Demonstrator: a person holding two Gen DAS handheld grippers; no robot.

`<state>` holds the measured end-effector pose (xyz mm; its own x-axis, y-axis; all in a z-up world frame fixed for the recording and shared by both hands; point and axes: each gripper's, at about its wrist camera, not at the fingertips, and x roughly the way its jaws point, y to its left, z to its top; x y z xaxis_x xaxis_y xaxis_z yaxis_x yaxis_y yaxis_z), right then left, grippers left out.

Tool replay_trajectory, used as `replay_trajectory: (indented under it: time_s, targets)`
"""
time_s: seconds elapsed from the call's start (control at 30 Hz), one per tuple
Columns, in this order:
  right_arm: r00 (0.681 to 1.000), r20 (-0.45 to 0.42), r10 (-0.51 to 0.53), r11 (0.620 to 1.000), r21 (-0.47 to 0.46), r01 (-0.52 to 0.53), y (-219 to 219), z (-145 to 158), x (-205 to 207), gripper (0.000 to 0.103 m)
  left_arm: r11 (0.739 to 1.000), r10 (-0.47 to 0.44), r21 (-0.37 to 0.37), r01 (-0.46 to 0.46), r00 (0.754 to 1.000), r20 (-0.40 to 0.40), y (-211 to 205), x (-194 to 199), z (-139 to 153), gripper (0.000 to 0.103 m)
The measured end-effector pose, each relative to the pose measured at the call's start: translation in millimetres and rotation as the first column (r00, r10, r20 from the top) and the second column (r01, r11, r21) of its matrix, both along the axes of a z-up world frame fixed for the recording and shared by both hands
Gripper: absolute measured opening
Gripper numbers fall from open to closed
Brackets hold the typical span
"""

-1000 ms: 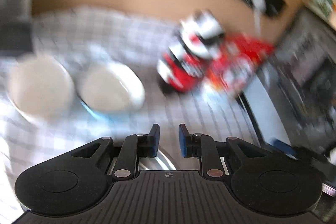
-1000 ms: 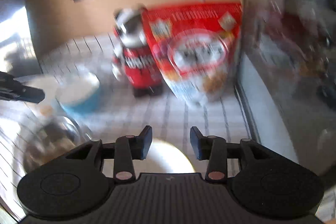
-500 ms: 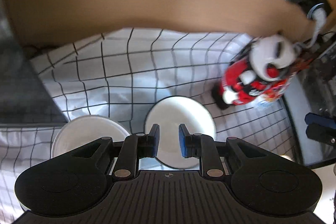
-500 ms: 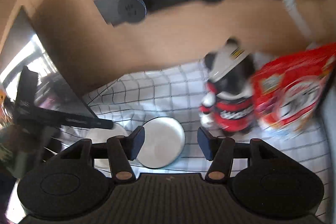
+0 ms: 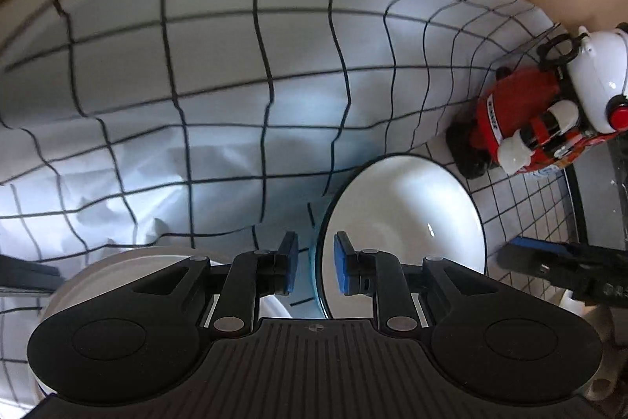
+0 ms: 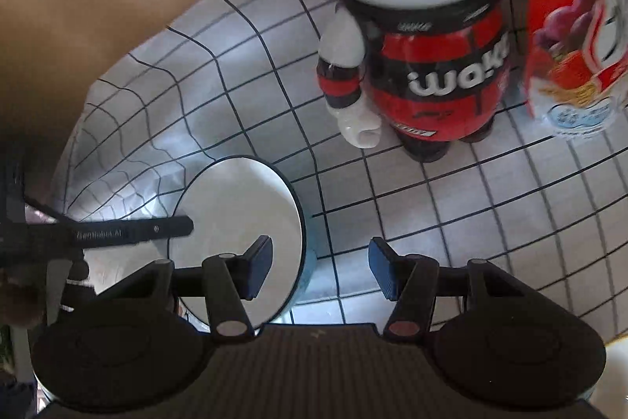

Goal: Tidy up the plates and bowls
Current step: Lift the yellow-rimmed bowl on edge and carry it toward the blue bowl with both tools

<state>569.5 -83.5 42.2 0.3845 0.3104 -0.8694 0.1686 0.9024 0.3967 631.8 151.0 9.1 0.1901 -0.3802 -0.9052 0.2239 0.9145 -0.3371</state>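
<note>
Left wrist view. The left gripper (image 5: 315, 268) points steeply down over a bench covered by a white cloth with a black grid (image 5: 219, 73). Its blue-padded fingers (image 5: 291, 268) stand a narrow gap apart, and nothing is pressed between them; the near left rim of a round white bowl with a dark rim and pale blue outside (image 5: 404, 222) lies below that gap, though contact cannot be judged. To the left, partly hidden under the gripper body, sits a second round white bowl (image 5: 117, 262). At the far right stands a red, black and white toy figure with a white helmet (image 5: 541, 112). The black fingers of the right gripper (image 5: 549, 262) enter at the right edge, beside the dark-rimmed bowl.

Right wrist view. The right gripper (image 6: 318, 271) has its jaws moderately wide apart and holds nothing; its left fingertip (image 6: 259, 268) hangs over the dark-rimmed white bowl, while the right fingertip lies over bare cloth to the right of it. The bowl's right rim lies between the two fingers. A black finger of the left gripper reaches over the bowl's left side. Beyond, on the far side, the toy figure stands upright, just beside a red printed food packet (image 6: 581, 26) at its right.
</note>
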Motion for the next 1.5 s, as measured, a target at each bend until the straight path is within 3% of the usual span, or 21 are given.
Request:
replay_trajectory:
  time_s: [0.13,0.2,0.27,0.37,0.53,0.67,1.1,1.5]
  targets:
    - [0.998,-0.060,-0.016,0.999,0.034,0.018,9.0,-27.2,14.0,0.055,1.000,-0.028,-0.012,0.028,1.000,0.001,-7.7,-2.7,-6.9,0.032]
    - [0.996,-0.083,-0.010,0.998,0.058,0.015,13.2,-39.0,17.6,0.049,0.999,-0.037,-0.001,0.037,0.999,0.002,-12.0,-2.8,-8.8,0.033]
    - [0.994,-0.105,0.004,0.997,0.076,0.004,16.9,-48.2,19.3,0.032,0.999,-0.033,0.005,0.033,0.999,-0.005,-15.0,0.0,-11.5,0.032]
    - [0.993,-0.111,0.034,0.996,0.089,-0.024,19.7,-52.1,17.3,0.016,0.999,-0.035,0.023,0.035,0.999,-0.003,-20.4,0.0,-14.6,0.032]
    - [0.993,-0.105,0.048,0.999,0.014,-0.047,10.5,-47.6,9.3,0.016,0.998,-0.065,-0.006,0.065,0.998,-0.022,-35.8,-4.4,-17.0,0.032]
    - [0.994,-0.103,0.030,1.000,0.011,-0.029,-6.2,-47.8,4.6,0.016,0.996,-0.086,-0.019,0.086,0.996,-0.016,-53.0,-8.3,-17.3,0.032]
    - [0.997,-0.071,0.029,0.998,-0.049,-0.033,1.8,-59.4,4.8,0.016,0.994,-0.087,0.067,0.090,0.995,-0.044,-78.6,-2.7,-38.8,0.026]
    - [0.997,-0.076,0.028,0.998,-0.060,-0.033,10.1,-66.1,9.9,0.020,0.995,-0.075,0.063,0.077,0.996,-0.045,-76.3,-2.8,-40.7,0.026]
